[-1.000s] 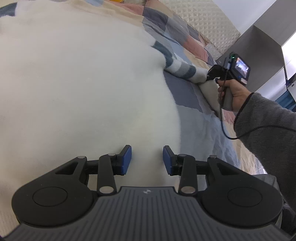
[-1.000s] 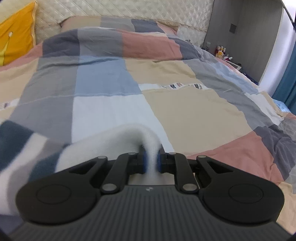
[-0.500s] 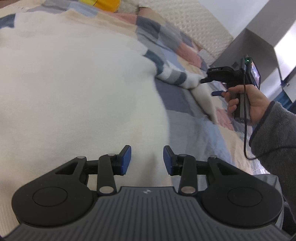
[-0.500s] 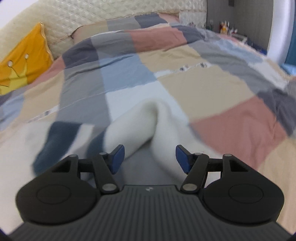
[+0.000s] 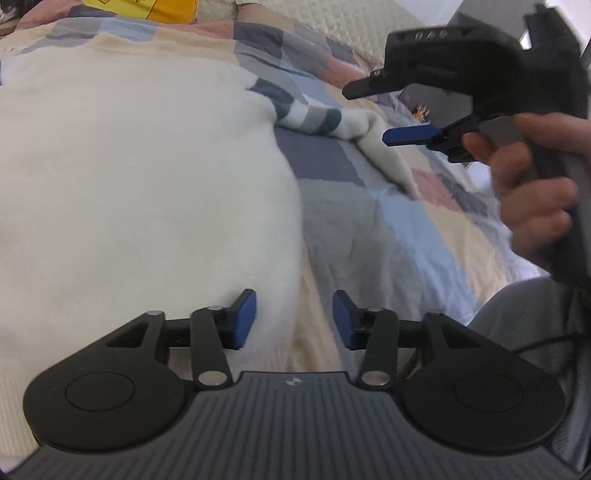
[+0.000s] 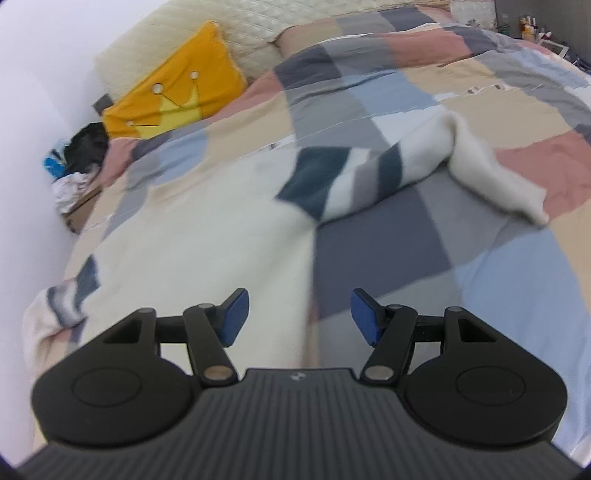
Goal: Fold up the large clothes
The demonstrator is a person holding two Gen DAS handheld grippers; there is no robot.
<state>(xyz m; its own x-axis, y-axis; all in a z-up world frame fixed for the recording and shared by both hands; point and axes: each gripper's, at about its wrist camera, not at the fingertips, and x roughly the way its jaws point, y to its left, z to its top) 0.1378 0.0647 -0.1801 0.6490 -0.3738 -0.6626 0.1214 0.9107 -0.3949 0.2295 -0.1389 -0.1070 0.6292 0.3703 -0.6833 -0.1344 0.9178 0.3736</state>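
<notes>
A large cream sweater (image 5: pixel 129 177) lies spread on the patchwork quilt (image 5: pixel 369 229). Its right sleeve (image 5: pixel 314 114), with dark blue and grey stripes, lies bent on the quilt, cuff (image 6: pixel 517 199) toward me. My left gripper (image 5: pixel 293 319) hovers over the sweater's right side edge; its jaws are opening and nothing is pinched between them. My right gripper (image 6: pixel 299 315) is open and empty, lifted above the sweater body (image 6: pixel 207 236), well back from the sleeve (image 6: pixel 369 173). In the left wrist view the right gripper (image 5: pixel 399 110) floats at upper right, held by a hand (image 5: pixel 532 192).
A yellow crown pillow (image 6: pixel 173 99) leans on the quilted headboard (image 6: pixel 221 33). Dark and white clutter (image 6: pixel 77 162) sits by the wall at left. A bedside shelf with small bottles (image 6: pixel 528 26) stands at far right. The striped left sleeve (image 6: pixel 62 299) lies at the near left.
My right gripper let go of the sleeve, opened wide, and pulled back and up toward me. The sleeve dropped onto the quilt. My left gripper slid right to the sweater's edge and widened.
</notes>
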